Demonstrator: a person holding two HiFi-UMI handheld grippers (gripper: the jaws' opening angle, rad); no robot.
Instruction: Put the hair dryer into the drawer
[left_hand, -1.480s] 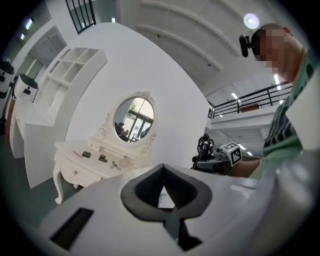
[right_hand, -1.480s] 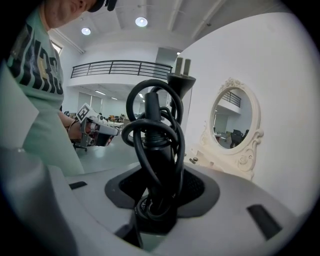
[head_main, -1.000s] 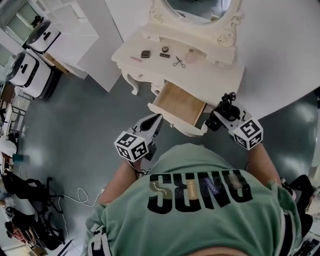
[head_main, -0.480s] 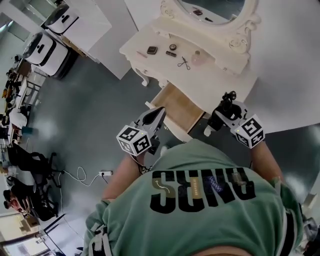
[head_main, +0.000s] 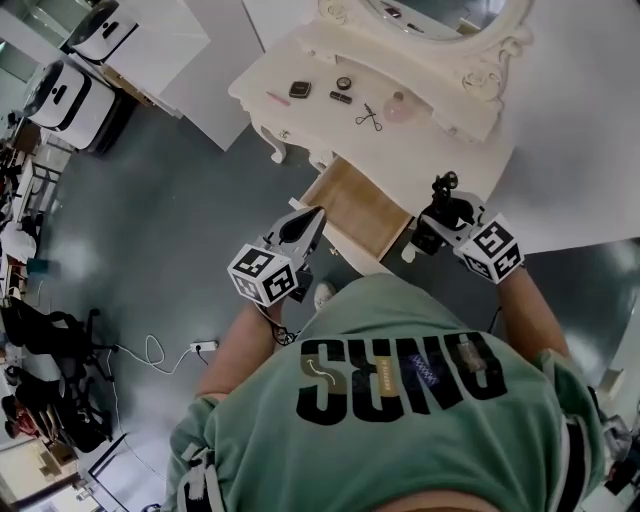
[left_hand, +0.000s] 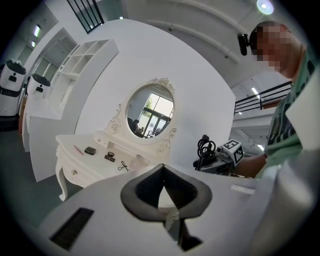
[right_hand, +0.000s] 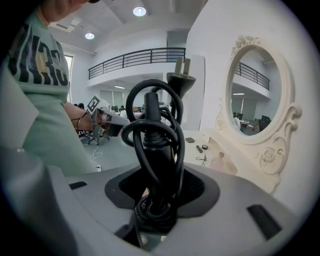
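Hair dryer (right_hand: 152, 150): black, glossy, standing upright in the right gripper (right_hand: 159, 192), whose jaws are closed on its lower part & held apart by it. Cord (right_hand: 131, 131) is wound in loops round the body; two-pin plug (right_hand: 181, 79) sticks up at the top. In the head view it's just off the front right corner of the dressing table (head_main: 430, 160), beside the drawer (head_main: 355, 205), not in it. Drawer is out, bare wood inside. Left gripper (left_hand: 162, 169): jaws together tip to tip, nothing btwn them, near the drawer's front left corner. Table is cream, w/ oval mirror (right_hand: 252, 100), a dark compact (head_main: 298, 89), a scissors-like tool (head_main: 368, 118) & other bits too small to tell. Floor (head_main: 170, 220) is dark grey & shiny, w/ a white cable (head_main: 150, 352) on it. White curved wall behind the table; balcony railing (right_hand: 135, 56) upstairs.
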